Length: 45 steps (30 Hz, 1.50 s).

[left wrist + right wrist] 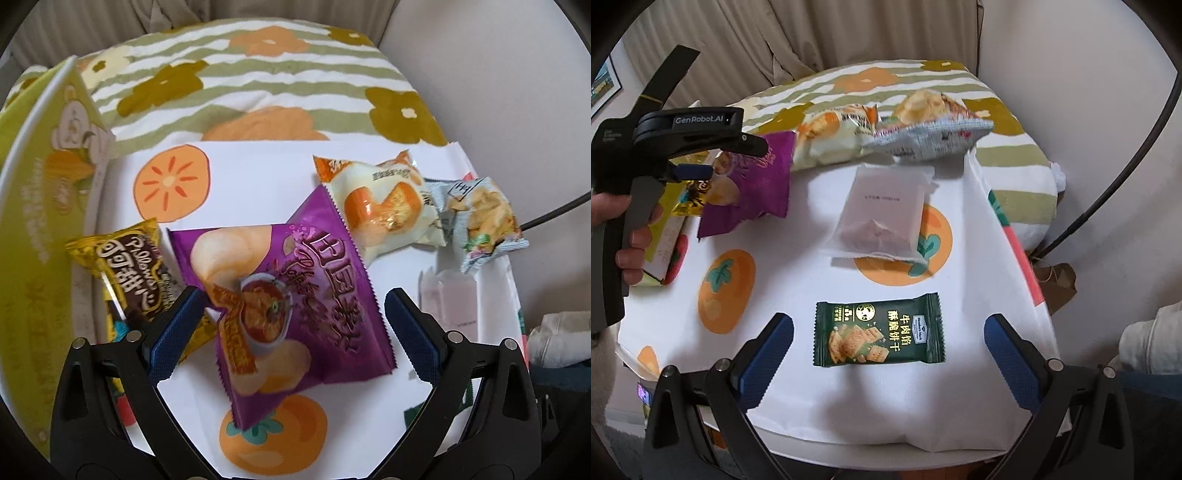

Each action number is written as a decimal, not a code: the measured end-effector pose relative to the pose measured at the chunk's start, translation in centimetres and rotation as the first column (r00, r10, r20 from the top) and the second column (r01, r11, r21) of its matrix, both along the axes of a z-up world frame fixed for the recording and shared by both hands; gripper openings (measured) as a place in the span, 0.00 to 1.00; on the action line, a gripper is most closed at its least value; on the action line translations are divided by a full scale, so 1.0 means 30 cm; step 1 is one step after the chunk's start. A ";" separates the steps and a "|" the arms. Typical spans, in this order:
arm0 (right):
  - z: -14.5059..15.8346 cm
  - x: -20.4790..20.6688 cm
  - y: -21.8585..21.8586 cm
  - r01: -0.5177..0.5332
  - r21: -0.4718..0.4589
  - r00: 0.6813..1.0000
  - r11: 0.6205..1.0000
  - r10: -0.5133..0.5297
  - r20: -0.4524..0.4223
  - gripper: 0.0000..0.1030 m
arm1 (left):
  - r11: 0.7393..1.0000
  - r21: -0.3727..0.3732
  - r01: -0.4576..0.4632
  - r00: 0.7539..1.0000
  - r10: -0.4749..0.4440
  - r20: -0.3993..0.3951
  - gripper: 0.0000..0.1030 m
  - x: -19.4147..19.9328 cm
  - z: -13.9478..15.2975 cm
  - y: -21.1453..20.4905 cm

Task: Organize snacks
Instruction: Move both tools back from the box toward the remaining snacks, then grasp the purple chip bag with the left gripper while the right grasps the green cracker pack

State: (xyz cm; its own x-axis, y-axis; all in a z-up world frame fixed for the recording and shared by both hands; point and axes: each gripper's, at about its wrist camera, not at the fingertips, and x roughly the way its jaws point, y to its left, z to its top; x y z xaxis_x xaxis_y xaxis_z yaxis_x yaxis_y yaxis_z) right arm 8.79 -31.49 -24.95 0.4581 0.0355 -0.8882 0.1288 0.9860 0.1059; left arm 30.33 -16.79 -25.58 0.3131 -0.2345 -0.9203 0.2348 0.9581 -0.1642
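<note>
Both jaws wide open: our left gripper straddles the purple bag mid-table, our right gripper frames the green packet. That puffy foil could squirt out sideways as we pinch.

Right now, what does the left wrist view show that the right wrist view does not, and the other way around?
Only the left wrist view shows the left gripper from behind, open over the purple chip bag, and the gold chocolate packet in full. Only the right wrist view shows the dark green cracker packet between the open right gripper's fingers, and the hand holding the left gripper. Both show the purple bag, the cream bread packet, the pale blue snack bag, the frosted pouch and the white persimmon-print cloth.
</note>
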 end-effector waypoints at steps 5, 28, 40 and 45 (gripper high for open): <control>-0.039 0.016 0.007 0.010 0.012 1.000 1.000 -0.010 -0.020 1.00 | 1.000 0.014 0.018 1.000 -0.018 -0.018 0.95 0.016 -0.048 -0.010; -0.183 0.087 0.117 -0.064 -0.085 0.990 0.994 0.052 -0.130 0.98 | 0.974 0.065 0.217 0.976 -0.219 0.021 0.66 -0.119 -0.016 -0.019; -0.176 0.062 0.114 -0.080 -0.091 0.994 0.993 0.072 -0.087 0.92 | 0.946 0.066 0.317 0.948 -0.316 -0.027 0.66 -0.281 -0.015 -0.036; -0.165 0.036 0.121 -0.092 -0.096 0.995 0.991 0.087 -0.057 0.86 | 0.940 0.071 0.333 0.943 -0.331 -0.037 0.72 -0.307 -0.029 -0.041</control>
State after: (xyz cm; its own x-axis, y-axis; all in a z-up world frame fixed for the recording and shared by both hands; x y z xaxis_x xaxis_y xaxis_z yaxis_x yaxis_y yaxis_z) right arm 9.86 -27.88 -29.91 0.4093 -0.0149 -0.9123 0.0426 0.9991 0.0028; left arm 21.12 -18.03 -26.46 0.2067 -0.2509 -0.9457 0.5382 0.8363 -0.1042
